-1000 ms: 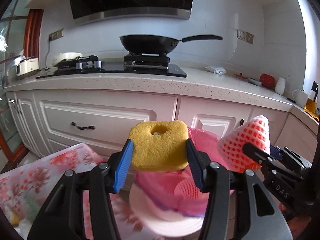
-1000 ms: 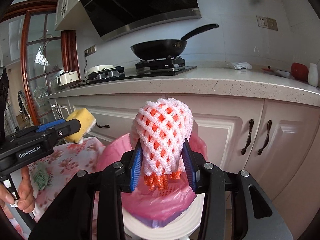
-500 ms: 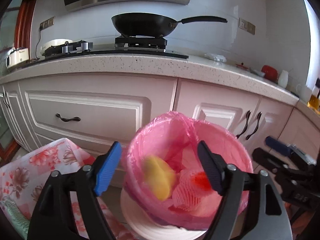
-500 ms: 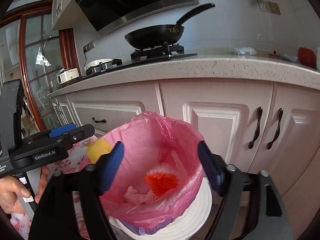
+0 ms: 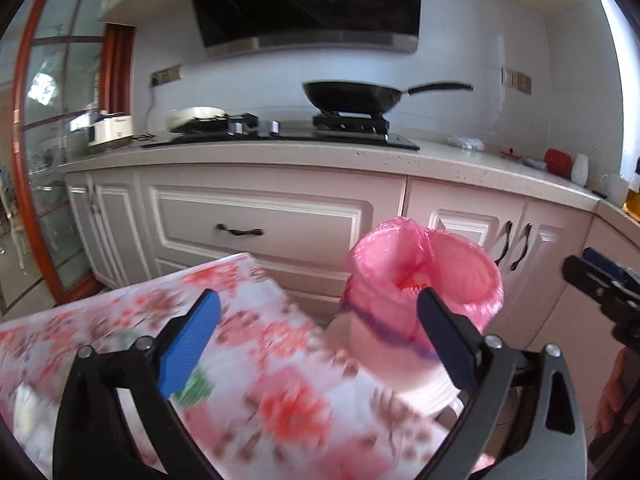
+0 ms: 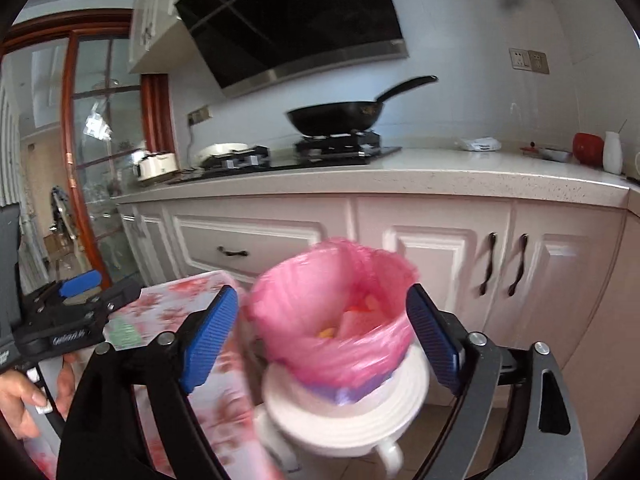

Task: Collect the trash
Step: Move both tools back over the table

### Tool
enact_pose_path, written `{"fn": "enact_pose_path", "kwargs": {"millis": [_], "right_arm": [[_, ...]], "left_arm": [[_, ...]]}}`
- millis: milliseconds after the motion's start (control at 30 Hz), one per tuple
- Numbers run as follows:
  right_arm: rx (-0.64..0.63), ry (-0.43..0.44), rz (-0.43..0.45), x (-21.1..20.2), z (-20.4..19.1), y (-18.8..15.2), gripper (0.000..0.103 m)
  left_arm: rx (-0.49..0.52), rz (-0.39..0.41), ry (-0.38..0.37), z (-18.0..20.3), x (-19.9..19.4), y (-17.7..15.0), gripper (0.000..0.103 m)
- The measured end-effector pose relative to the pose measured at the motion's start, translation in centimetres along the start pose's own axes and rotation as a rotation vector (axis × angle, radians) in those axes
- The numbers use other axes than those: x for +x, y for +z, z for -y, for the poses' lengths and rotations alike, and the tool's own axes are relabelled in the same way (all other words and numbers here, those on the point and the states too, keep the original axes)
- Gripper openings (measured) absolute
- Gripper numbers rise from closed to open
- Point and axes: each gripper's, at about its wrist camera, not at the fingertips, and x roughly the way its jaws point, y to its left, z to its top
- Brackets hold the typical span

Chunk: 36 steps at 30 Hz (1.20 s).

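Claws both stood wide apart, gripping nothing: left claw [image 5: 318,342] over the flowered surface [image 5: 280,392]; right claw [image 6: 324,340] framing the white bin [image 6: 348,420]; pink bag [image 6: 320,320] lined that bin, which stood just beside the surface; orange and yellow trash [image 6: 362,304] lay inside the bag, blurred; black wok [image 6: 334,118] sat on the stove behind.
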Motion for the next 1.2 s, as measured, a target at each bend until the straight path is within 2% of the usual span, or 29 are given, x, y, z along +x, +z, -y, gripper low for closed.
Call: {"fn": "enact_pose_path", "kwargs": {"millis": [133, 233, 267, 533, 633, 767, 967, 1067, 1200], "right_arm": [[-0.012, 0.032, -0.005, -2.4, -4.2, -1.6, 0.086], [-0.003, 0.086, -0.023, -4.0, -7.5, -3.2, 0.088], [-0.005, 0.107, -0.033, -4.5, -8.6, -3.7, 0.088], [-0.125, 0.224, -0.093, -6.9, -16.3, -7.5, 0.089], [-0.162, 0.229, -0.085, -7.7, -18.4, -8.7, 0.089], [-0.175, 0.231, -0.116, -7.4, -20.1, -9.8, 0.089], [-0.22, 0.243, -0.177, -5.4, -22.4, -11.2, 0.089], [-0.249, 0.267, -0.202, -4.3, -24.1, -12.0, 0.089], [-0.272, 0.292, -0.216, -2.8, -26.0, -12.6, 0.089]], "left_arm": [[0.004, 0.046, 0.066, -2.4, -7.5, -2.8, 0.098], [0.011, 0.058, 0.105, -4.2, -11.8, -5.0, 0.098], [0.009, 0.062, 0.141, -5.1, -13.5, -6.0, 0.098], [-0.075, 0.077, 0.321, -10.4, -22.4, -11.9, 0.098], [-0.097, 0.095, 0.405, -11.8, -24.8, -13.6, 0.098], [-0.111, 0.075, 0.486, -13.5, -26.2, -14.9, 0.098], [-0.151, 0.022, 0.507, -15.8, -25.6, -16.6, 0.098], [-0.15, -0.011, 0.569, -16.5, -24.9, -17.5, 0.098], [-0.188, -0.03, 0.573, -17.6, -24.4, -18.4, 0.098]]}}
